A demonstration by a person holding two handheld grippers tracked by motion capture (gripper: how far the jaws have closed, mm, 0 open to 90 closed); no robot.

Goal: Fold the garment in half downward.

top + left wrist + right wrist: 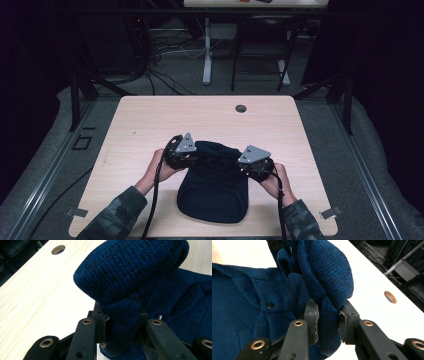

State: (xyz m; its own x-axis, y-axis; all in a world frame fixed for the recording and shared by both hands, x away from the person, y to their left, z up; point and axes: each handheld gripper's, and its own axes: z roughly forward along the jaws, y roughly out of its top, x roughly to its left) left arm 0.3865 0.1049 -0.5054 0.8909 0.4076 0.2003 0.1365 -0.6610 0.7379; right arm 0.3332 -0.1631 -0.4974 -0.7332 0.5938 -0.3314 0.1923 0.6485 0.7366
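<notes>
Lower centre of high view: navy knit garment on table; left gripper and right gripper each clamped on bunched far edge, lifted, likely for folding toward person

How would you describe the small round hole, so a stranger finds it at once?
Look at the pale wooden table. Near the middle of its far edge, beyond the dark blue knitted garment held by both grippers, is the hole. It is the one round dark opening in the wood.
</notes>
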